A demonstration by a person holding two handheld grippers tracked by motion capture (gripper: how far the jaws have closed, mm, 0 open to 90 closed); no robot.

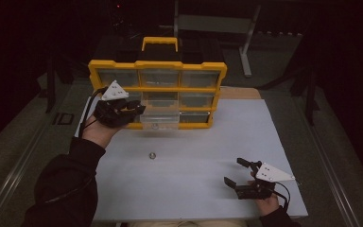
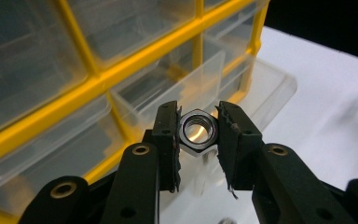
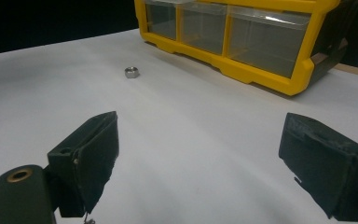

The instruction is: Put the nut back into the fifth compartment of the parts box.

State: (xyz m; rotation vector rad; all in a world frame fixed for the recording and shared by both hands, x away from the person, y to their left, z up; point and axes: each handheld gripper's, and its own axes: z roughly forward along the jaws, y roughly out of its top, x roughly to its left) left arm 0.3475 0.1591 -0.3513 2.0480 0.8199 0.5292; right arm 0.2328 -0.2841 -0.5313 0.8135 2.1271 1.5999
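You've got the white tabletop (image 1: 194,189) in front of you, and standing upright along its far edge is the yellow drawer organizer (image 1: 157,92), long axis running left to right, its clear drawer fronts facing you and its carry handle (image 1: 159,42) up top. One clear drawer (image 1: 159,120) in the bottom row, middle column, is pulled out toward you; in the high view a small round thing lies in it, too small to name.

Your left forearm in its dark sleeve (image 1: 64,189) rises from the near-left corner, and your left hand (image 1: 99,130) sits at the organizer's lower-left corner, wrist bent so the left gripper (image 2: 197,133) points right, across the drawer fronts toward the open drawer. Its jaws are clamped on a hex nut (image 2: 196,131): each pad presses a flat side, the threaded hole faces straight back at the gripper's camera, and the nut hangs over the open drawer's clear walls.

Your right hand (image 1: 267,201) is low at the near-right corner, well apart from the organizer. The right gripper (image 1: 238,172) aims left and slightly away from you, just over the tabletop, jaws spread wide with nothing between them.

A second hex nut (image 1: 152,154) lies flat on the tabletop near its middle, hole up, between you and the open drawer, touching neither gripper.
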